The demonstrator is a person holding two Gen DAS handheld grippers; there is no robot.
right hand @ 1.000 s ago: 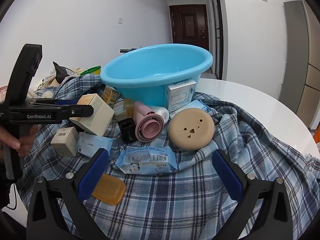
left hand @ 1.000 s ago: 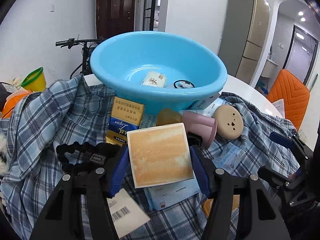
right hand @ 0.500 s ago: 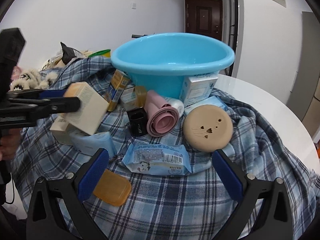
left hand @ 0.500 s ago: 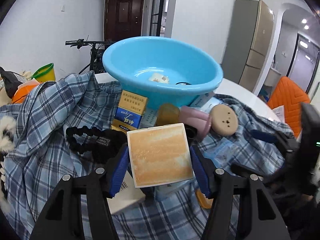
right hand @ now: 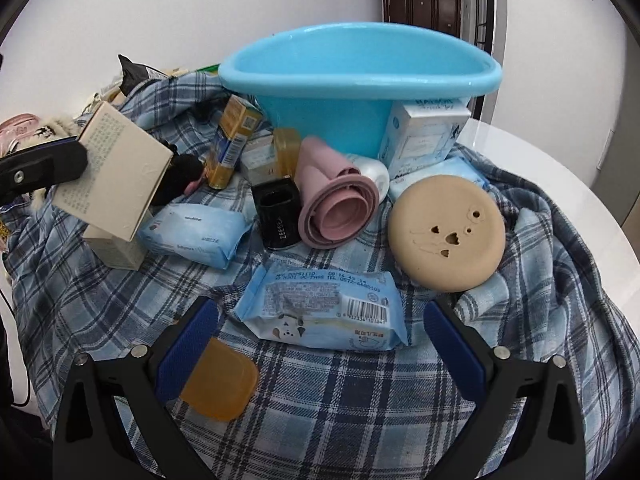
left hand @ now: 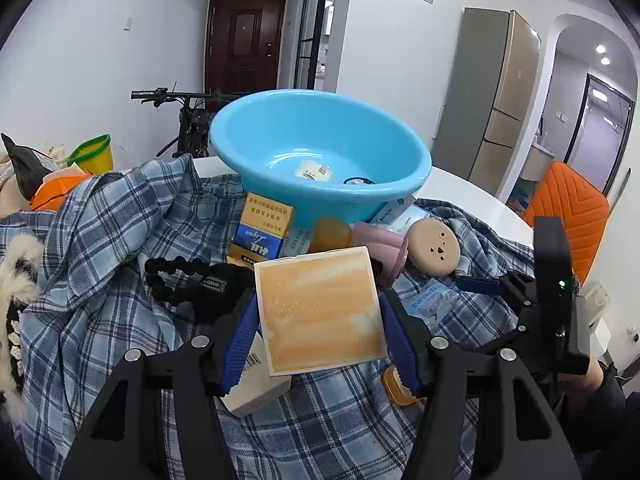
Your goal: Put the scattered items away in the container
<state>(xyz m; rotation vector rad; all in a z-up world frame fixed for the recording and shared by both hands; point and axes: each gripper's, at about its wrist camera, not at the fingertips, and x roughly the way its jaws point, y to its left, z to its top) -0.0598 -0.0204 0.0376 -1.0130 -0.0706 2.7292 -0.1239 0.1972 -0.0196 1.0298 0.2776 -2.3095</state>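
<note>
My left gripper is shut on a cream box with an orange top and holds it above the plaid cloth, short of the blue basin. The right wrist view shows the same box at the left. A small packet and a black ring lie in the basin. My right gripper is open and low over the cloth, and a blue wipes packet lies just ahead between its fingers. An amber block sits by its left finger.
On the plaid cloth in front of the basin lie a beige round disc, a pink roll, a black box, a second wipes pack, a yellow carton and a black beaded band. An orange chair stands right.
My right gripper has dropped and moved in toward the wipes packet, which now looks larger. My left gripper has drawn back a little with the box still in it.
</note>
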